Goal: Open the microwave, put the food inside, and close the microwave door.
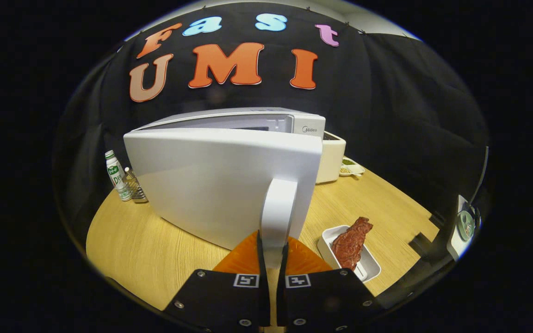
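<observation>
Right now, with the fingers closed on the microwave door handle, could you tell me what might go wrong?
1. The fingers pinch only the bottom end of the door handle, so they could slip off mid-swing.
2. The white tray of meat sits just right of the handle; a wide pull or slip might knock it.

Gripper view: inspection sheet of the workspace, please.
Surface: wooden table, bare in front.
Job's things: microwave, door swung partly open; raw meat on white tray beside the fingers.
Clutter: bottle and small rack behind the door; cream appliance and small dish beyond the microwave.
Gripper: gripper shut on door handle.
Cables: nothing seen.
Surroundings: black cloth wall.
</observation>
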### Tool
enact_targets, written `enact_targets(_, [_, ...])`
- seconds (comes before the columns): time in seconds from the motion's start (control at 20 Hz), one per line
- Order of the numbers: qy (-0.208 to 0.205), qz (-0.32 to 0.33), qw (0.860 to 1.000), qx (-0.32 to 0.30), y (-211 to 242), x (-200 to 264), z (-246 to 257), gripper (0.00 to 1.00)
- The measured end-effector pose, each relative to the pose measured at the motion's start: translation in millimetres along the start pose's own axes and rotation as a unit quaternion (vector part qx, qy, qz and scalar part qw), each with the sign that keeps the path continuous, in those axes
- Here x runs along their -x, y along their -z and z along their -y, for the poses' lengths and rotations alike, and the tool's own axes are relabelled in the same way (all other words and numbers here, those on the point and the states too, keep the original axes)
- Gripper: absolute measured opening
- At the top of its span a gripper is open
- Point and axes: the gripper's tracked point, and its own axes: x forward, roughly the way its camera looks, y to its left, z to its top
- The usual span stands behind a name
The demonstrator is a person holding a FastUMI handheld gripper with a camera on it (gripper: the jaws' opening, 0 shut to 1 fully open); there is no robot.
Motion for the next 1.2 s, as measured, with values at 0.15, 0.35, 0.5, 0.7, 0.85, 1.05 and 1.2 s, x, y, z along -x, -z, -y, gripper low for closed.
enact_targets(0.15, [0.023, 0.004, 1.000, 0.004, 12, 27, -16, 0.06])
enact_targets(0.35, [0.032, -0.007, 0.999, -0.017, 29, 58, -41, 0.09])
enact_targets(0.5, [0.020, -0.009, 1.000, 0.001, 41, 87, -72, 0.10])
enact_targets(0.7, [-0.017, 0.003, 0.999, 0.036, 53, 118, -120, 0.11])
enact_targets(0.85, [-0.047, 0.009, 0.998, 0.051, 59, 136, -154, 0.13])
enact_targets(1.05, [-0.099, 0.024, 0.991, 0.081, 59, 161, -199, 0.17])
enact_targets(1.2, [-0.143, 0.037, 0.982, 0.117, 60, 182, -228, 0.34])
